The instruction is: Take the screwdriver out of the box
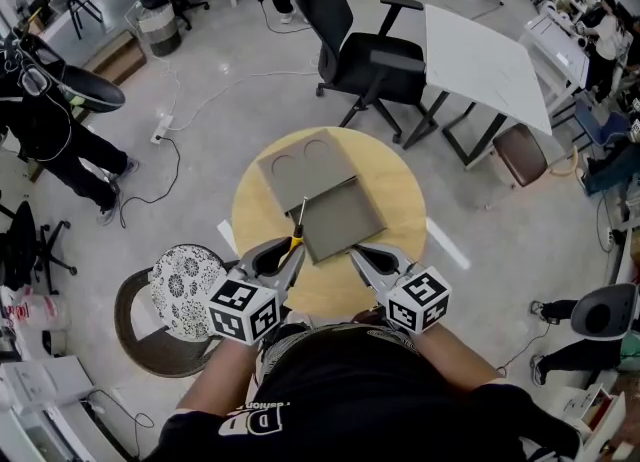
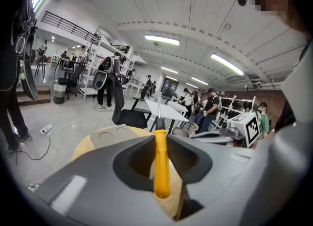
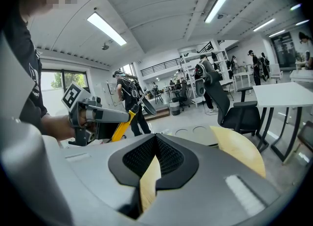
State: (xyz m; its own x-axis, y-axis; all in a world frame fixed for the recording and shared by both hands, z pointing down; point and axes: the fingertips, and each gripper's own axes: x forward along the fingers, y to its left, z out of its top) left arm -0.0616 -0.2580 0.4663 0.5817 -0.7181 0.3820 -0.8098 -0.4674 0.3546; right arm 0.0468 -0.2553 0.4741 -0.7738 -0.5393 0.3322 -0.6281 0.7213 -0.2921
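Observation:
The screwdriver (image 1: 297,233) has a yellow handle and a thin metal shaft. My left gripper (image 1: 291,248) is shut on its handle just over the table's near edge. The shaft points away from me, over the near left corner of the grey box (image 1: 340,222). The box lies open on the round wooden table (image 1: 400,190), its lid (image 1: 305,165) folded back. In the left gripper view the yellow handle (image 2: 162,164) is pinched between the jaws. My right gripper (image 1: 356,251) is shut with nothing in it, near the box's right corner. The right gripper view shows the screwdriver (image 3: 121,126) off to its left.
A black office chair (image 1: 370,55) and a white desk (image 1: 480,60) stand beyond the table. A stool with a patterned cushion (image 1: 185,285) sits at my left. Cables (image 1: 170,130) run over the floor, and people stand at the room's edges.

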